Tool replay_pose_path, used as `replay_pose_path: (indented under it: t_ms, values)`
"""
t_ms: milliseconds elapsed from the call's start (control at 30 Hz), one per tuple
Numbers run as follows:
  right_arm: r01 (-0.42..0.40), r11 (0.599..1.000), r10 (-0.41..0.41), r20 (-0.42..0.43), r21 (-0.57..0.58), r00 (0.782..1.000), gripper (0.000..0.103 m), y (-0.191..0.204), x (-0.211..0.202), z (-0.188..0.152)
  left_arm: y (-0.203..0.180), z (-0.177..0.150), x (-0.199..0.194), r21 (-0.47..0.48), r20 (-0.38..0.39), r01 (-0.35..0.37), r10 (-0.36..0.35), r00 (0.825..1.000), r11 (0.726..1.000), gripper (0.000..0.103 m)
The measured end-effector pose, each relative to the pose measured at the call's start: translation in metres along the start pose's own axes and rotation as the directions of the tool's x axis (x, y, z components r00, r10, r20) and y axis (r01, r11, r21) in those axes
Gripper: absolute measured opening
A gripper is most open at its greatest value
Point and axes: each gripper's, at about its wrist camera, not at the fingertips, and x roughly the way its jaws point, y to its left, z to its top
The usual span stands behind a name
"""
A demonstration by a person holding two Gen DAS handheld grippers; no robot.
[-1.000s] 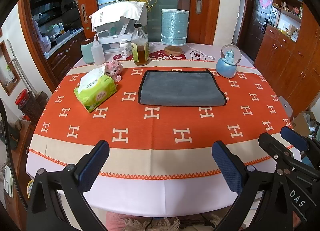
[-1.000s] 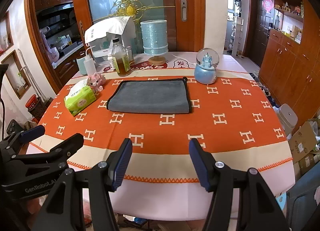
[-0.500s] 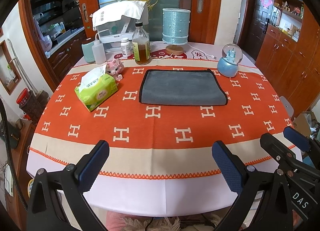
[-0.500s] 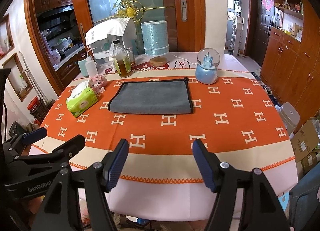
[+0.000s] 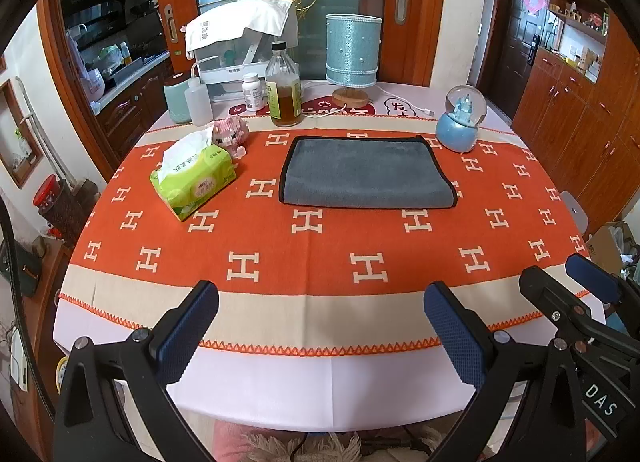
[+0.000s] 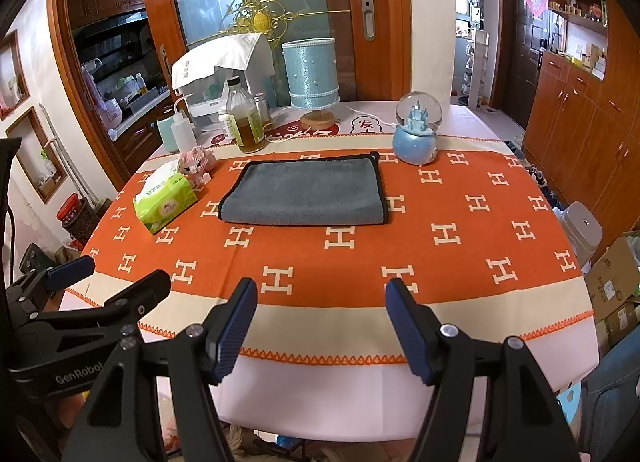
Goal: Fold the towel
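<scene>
A grey towel [image 5: 366, 172] with a black hem lies flat as a rectangle on the far middle of the orange tablecloth; it also shows in the right wrist view [image 6: 306, 192]. My left gripper [image 5: 320, 328] is open and empty, held above the table's near edge, well short of the towel. My right gripper [image 6: 322, 328] is open and empty too, at the near edge to the right of the left one. The left gripper shows at the left of the right wrist view [image 6: 108, 278].
A green tissue pack [image 5: 192, 180] and a pink toy pig [image 5: 232, 132] lie left of the towel. A brown-liquid bottle [image 5: 283, 92], a blue lamp [image 5: 352, 54], small bottles and a snow globe [image 5: 460, 120] stand behind it. A stool [image 6: 580, 224] stands at the right.
Both grippers have risen and drawn back slightly, so the table sits a little lower in both views. The right gripper's jaws have opened a bit wider. The towel has not moved.
</scene>
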Motion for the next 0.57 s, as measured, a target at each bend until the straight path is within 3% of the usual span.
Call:
replay_pose_path:
  t_ms: [567]
  values:
    - [-0.002, 1.0, 0.002, -0.005, 0.004, 1.0, 0.067, 0.0006, 0.0016, -0.0016, 0.0, 0.0, 0.0002, 0.0, -0.003, 0.001, -0.001, 1.0, 1.0, 0.102]
